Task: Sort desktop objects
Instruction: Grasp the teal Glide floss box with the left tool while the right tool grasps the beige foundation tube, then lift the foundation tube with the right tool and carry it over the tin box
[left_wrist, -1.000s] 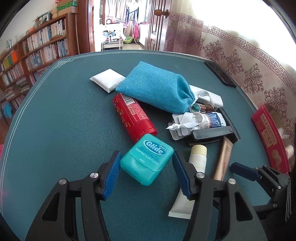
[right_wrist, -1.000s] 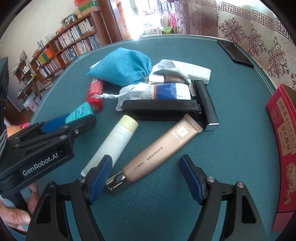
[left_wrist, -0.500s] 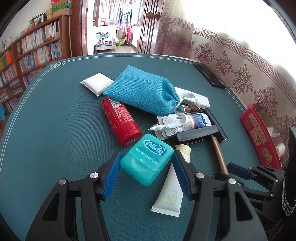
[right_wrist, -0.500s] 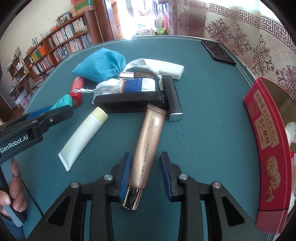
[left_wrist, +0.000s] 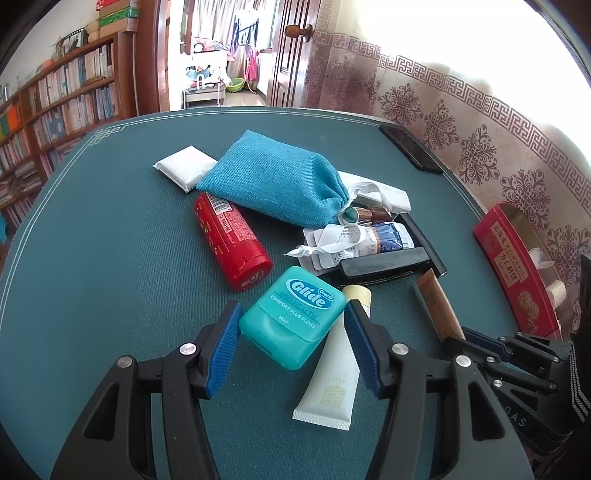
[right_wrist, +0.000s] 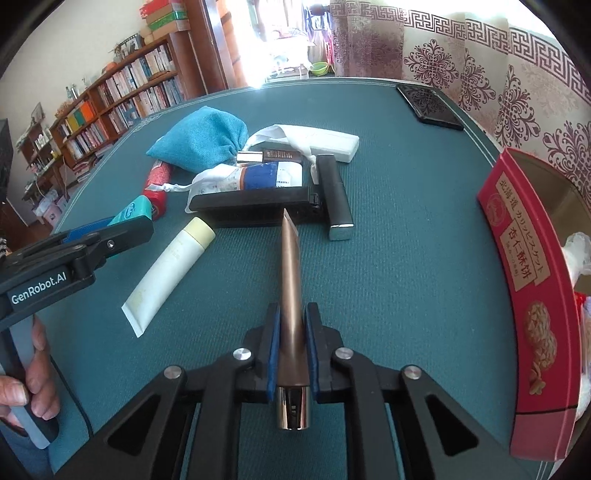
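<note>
A green table (right_wrist: 406, 258) carries a loose heap of toiletries, with one red biscuit box (right_wrist: 524, 295) standing open at its right edge as the likely destination. Left of the box and well apart from it lies one blue pouch (left_wrist: 277, 184), the largest item in the pile, soft and easy to pinch anywhere. Beside the pouch are one red canister (left_wrist: 231, 240), one white packet (left_wrist: 184, 166), two black cases (right_wrist: 258, 205), one crumpled sachet (left_wrist: 354, 240) and one phone (right_wrist: 430, 105) farther off.

Nearer the box, the right gripper (right_wrist: 291, 350) has just been closing and now clamps one bronze tube (right_wrist: 291, 295) near its metal cap, the crimped end pointing toward the pile. The tube looks light and slightly squashy; gripping by the stiffer cap end seems the safer hold, since the glossy body could slip.

Farther from the box, the left gripper (left_wrist: 291, 332) stands half open, its pads pressing one teal floss case (left_wrist: 295, 317), a rigid, smooth, light shell best held across its flat sides. One cream tube (left_wrist: 332, 369) lies under it on the cloth.
</note>
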